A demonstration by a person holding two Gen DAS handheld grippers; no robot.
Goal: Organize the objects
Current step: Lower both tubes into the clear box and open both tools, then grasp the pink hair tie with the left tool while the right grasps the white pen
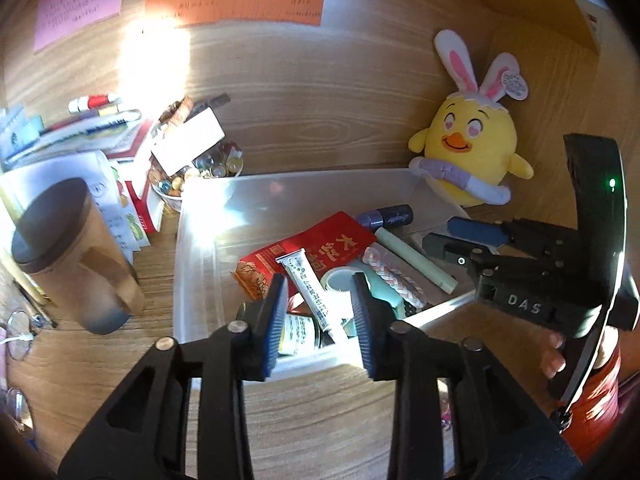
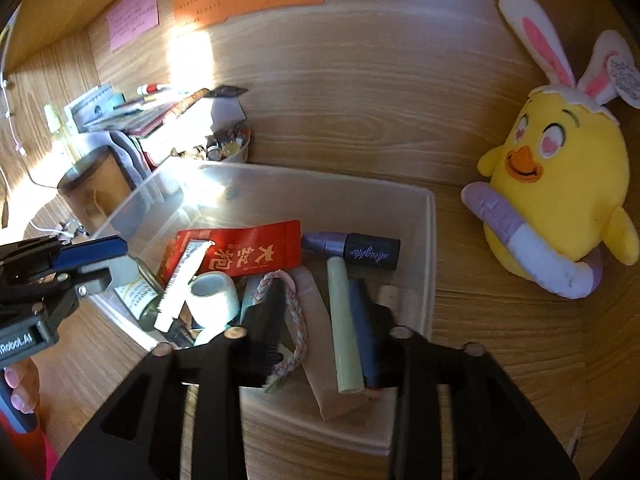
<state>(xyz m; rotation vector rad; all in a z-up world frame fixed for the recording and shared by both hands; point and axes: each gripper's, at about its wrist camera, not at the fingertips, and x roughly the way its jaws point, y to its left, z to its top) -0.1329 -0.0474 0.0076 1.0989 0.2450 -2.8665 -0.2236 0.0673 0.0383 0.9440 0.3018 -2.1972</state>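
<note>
The clear bin [image 1: 200,216] stands on the wooden desk [image 1: 320,420], with the plush chick [image 2: 560,184] just beside it. The left gripper [image 1: 320,312] hangs over the near rim, fingers apart and empty. The right gripper [image 2: 320,328] is also spread — over the green tube [image 2: 344,320]. The red packet [image 1: 316,248], white tube [image 1: 308,284] and tape roll [image 2: 212,292] lie inside the bin.

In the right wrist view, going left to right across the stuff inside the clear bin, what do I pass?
Small glass bottle → white tube → white tape roll → braided bracelet → pale green stick, with the dark blue stick right beside it. The red packet and purple tube lie behind, spanning several of these.
</note>
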